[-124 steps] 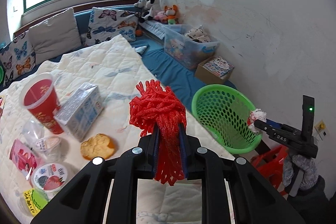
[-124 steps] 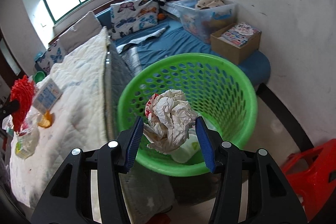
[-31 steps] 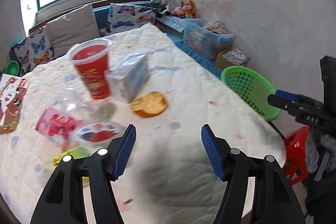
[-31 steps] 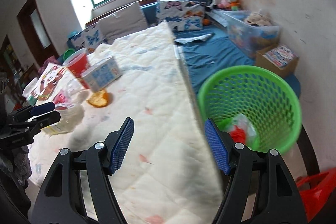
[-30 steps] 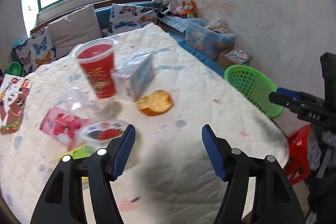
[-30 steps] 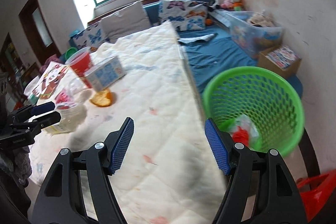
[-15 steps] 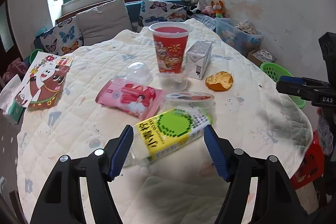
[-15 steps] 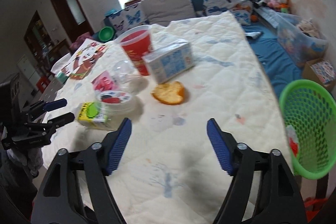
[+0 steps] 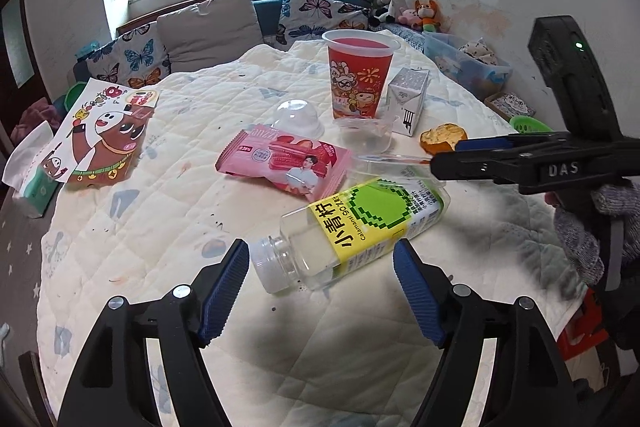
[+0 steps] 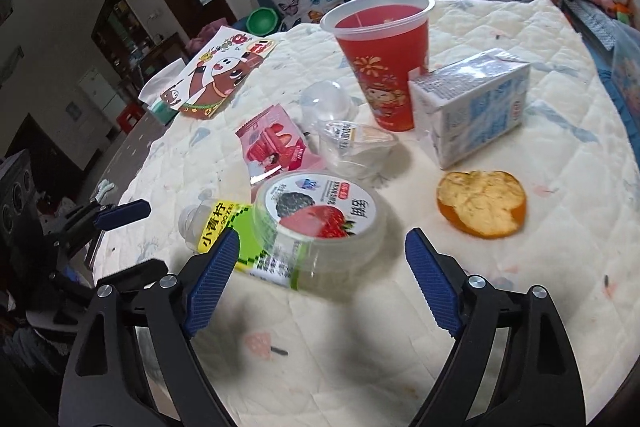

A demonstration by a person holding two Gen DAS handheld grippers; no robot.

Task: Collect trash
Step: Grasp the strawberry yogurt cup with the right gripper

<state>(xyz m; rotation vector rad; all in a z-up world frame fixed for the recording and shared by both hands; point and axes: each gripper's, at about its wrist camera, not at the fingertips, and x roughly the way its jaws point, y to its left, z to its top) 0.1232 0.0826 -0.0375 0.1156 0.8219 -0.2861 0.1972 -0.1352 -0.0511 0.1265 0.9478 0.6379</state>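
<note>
Whereas four seconds back the left gripper (image 9: 320, 287) clamped a red mesh bundle and the right gripper (image 10: 320, 279) a crumpled paper wad over the green basket (image 9: 528, 125), both now hover empty over the quilted table (image 9: 160, 227), well away from that basket. The left jaws stand wide and are opening, flanking without touching the clear bottle (image 9: 352, 231) with the yellow-green label, which lies on its side with its cap end near the left blue pad. The right jaws are also spreading wide, holding nothing; the lidded strawberry-print plastic cup (image 10: 320, 215) sits just ahead between the fingertips, pads clear of it. The red cup (image 10: 384, 59), milk carton (image 10: 472, 107), orange peel (image 10: 480, 203) and pink wrapper (image 9: 284, 163) remain on the table.
</note>
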